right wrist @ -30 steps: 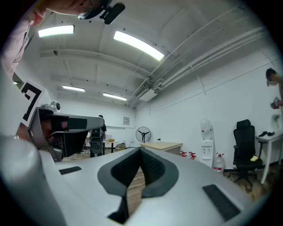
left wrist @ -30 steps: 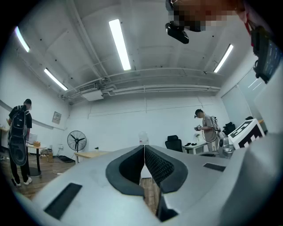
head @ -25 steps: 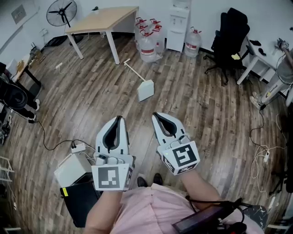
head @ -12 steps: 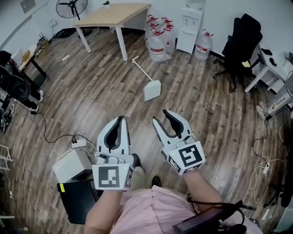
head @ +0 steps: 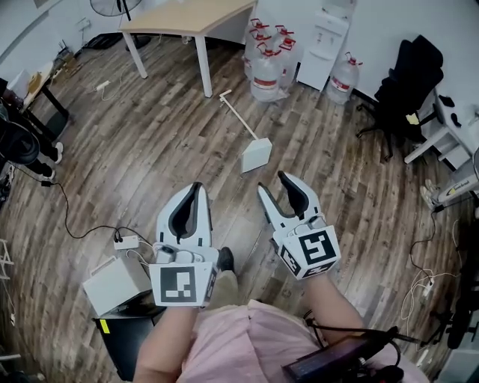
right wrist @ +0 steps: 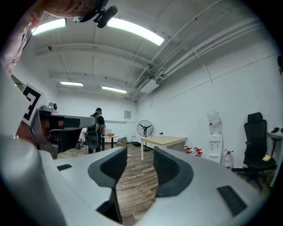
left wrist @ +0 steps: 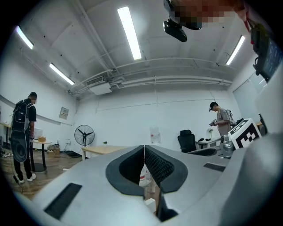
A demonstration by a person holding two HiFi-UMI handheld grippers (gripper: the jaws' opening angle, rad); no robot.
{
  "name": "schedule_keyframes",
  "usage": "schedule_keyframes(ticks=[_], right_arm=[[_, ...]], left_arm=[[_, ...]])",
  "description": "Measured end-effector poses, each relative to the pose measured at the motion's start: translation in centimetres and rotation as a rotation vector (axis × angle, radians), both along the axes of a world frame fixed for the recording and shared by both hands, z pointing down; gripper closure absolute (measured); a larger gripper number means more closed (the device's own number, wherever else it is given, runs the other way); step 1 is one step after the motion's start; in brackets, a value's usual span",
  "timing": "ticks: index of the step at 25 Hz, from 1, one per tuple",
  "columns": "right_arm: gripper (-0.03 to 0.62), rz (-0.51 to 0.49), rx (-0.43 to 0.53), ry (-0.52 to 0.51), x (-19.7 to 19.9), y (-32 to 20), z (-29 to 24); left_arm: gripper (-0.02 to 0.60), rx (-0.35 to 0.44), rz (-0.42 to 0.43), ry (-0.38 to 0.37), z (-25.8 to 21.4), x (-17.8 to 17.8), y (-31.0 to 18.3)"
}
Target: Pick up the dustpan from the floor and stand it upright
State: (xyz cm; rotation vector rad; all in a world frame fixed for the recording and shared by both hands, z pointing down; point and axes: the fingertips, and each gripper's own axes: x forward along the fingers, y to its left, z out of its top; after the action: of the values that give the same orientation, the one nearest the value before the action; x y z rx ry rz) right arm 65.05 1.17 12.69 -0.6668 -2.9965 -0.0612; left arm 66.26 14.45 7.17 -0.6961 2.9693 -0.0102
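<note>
dustpan: lies flat on the wooden floor, ahead of both grippers and well apart from them. the pale pan end is nearer the person, and the long handle runs up and left toward a leg of the table.
open room: bare planks fill the stretch between the gripper tips and the pan. a wider bare stretch lies to the left of the handle.
far edge: water bottles and a white dispenser stand along the wall just beyond the dustpan, and the table is past the handle's end.
right edge: a black office chair stands near a white desk, and loose cables lie on the floor below them.
left edge: a white box, a black case and a power strip with its cable sit close beside the left gripper.
left gripper: held low in front of the body, pointing forward along the floor. its pads meet at the tip and nothing is between them.
right gripper: level with the left one and near it, leaning a little to the left, toward the dustpan. its jaws stand partly apart with only floor showing in the gap, and it holds nothing.
arms: both forearms reach out from a pink garment, with a shoe on the floor between them.
others: one person with a backpack stands at the far left of the room, and another stands by the desks.
</note>
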Motion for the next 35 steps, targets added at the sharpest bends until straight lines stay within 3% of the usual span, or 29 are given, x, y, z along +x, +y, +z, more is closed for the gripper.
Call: schedule_keyframes(ticks=[8,15,25,35], right_arm=[[0.424,0.031,0.015,-0.033,-11.2,3.5,-2.1],[0.439,0.048,0.028,-0.063,-16.4,4.4,-3.3],[0.45,0.066,0.018,-0.025,-23.8,3.6,-0.4],[0.453,0.097,0.024,0.022,-39.3,-1.3,2.9]], left_arm=[[0.568,-0.007,-0.009,-0.009,-1.7,-11.4,5.2],[0.568,0.023,0.004,-0.058,-3.0,-16.4,6.5],[0.568,-0.003,0.043,0.015,1.1,-24.0,4.9],[0.568,-0.048,0.069,0.105,4.5,-39.4,0.0]])
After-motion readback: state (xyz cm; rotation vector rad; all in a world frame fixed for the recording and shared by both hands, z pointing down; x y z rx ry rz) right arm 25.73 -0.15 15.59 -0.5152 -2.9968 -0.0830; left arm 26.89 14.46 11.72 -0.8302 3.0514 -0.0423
